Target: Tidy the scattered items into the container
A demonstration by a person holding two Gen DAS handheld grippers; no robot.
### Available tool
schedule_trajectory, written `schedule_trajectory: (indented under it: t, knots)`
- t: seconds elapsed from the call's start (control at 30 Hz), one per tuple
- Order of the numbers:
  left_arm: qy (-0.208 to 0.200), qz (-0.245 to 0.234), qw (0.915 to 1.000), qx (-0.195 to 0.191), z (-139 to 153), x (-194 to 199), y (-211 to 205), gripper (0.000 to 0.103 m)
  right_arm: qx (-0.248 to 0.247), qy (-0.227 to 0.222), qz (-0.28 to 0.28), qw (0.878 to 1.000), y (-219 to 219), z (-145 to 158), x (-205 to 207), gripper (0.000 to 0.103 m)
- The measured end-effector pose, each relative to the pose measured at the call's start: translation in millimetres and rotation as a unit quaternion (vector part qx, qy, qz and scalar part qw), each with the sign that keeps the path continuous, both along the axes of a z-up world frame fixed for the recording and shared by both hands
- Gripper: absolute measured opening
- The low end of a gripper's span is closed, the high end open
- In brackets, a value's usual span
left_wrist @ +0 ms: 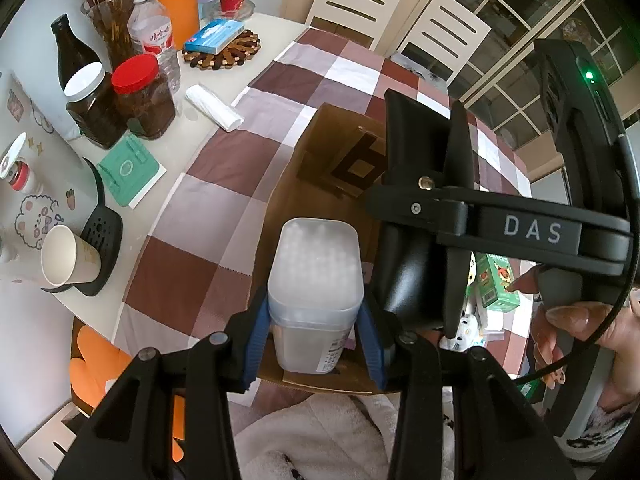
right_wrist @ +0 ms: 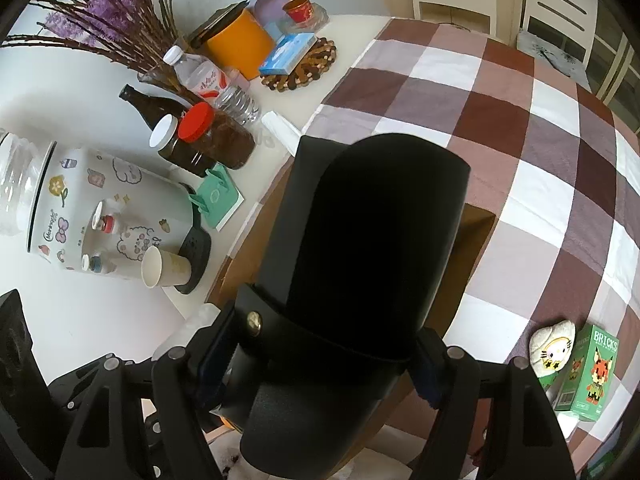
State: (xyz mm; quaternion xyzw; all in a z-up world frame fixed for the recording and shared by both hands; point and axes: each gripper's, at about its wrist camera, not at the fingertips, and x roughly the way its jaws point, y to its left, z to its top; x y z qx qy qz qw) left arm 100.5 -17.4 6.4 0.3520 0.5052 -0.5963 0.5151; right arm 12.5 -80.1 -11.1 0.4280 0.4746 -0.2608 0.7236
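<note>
Here, the left gripper [left_wrist: 316, 344] clamps a translucent swab box [left_wrist: 314, 292] over the open cardboard box [left_wrist: 320, 136], not yet released; the right gripper [right_wrist: 320, 364] grips a black case [right_wrist: 360, 260] above it. Beyond, a green bricks box [right_wrist: 592, 372] and a small figure [right_wrist: 552, 344] remain on the checked tablecloth [right_wrist: 520, 128].

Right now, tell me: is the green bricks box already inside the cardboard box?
No. The bricks box stands on the checked cloth, outside the cardboard box.

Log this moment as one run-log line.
left gripper: shut on cotton swab box, over cardboard box | right gripper: shut on black case | left out: bricks box
</note>
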Motion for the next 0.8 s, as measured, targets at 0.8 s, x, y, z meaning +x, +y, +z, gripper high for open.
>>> schedule_trajectory:
  t: [0.8]
  knots:
    - [0.001,0.002,0.9999,-0.012,6.5,-1.9,1.6,0.076,0.002,0.044,0.001,0.999,-2.3,-5.6,3.7,0.078]
